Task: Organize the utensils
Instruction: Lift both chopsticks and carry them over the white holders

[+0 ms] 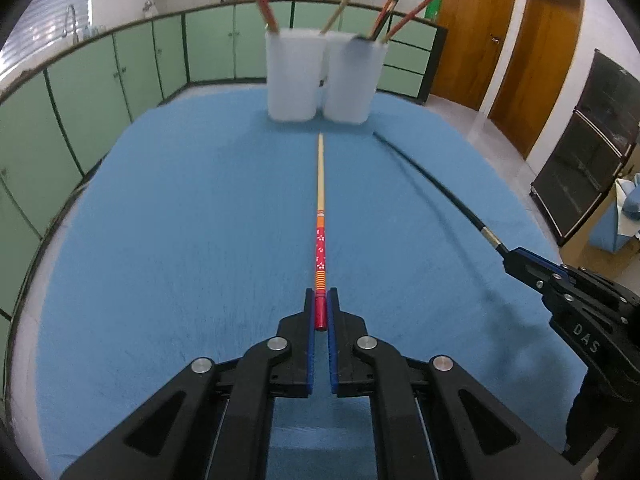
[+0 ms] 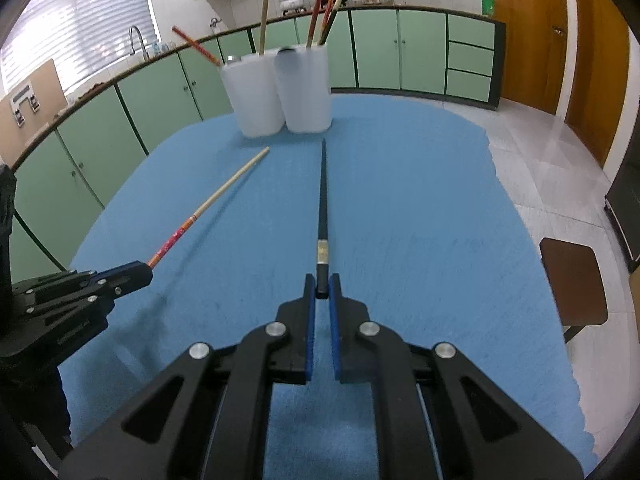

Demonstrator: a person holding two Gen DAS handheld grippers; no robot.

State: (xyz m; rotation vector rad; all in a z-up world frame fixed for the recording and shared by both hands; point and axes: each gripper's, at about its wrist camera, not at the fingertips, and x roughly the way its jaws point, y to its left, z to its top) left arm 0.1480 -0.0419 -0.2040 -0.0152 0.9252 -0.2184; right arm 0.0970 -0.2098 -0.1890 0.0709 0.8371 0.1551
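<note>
My left gripper [image 1: 320, 300] is shut on the red end of a red-and-tan chopstick [image 1: 320, 216], which points straight ahead above the blue cloth toward two white cups [image 1: 296, 76]. My right gripper [image 2: 322, 286] is shut on the end of a black chopstick [image 2: 322, 200], also pointing at the cups [image 2: 280, 92]. Both cups hold several chopsticks. The right gripper [image 1: 520, 260] and the black chopstick [image 1: 424, 176] show at right in the left wrist view. The left gripper [image 2: 138, 272] and the red-and-tan chopstick [image 2: 224, 188] show at left in the right wrist view.
The blue cloth [image 1: 180, 220] covers the table. Green cabinets [image 2: 400, 52] run along the far side, with wooden doors [image 1: 472, 28] to the right. A brown stool [image 2: 576, 284] stands beside the table's right edge.
</note>
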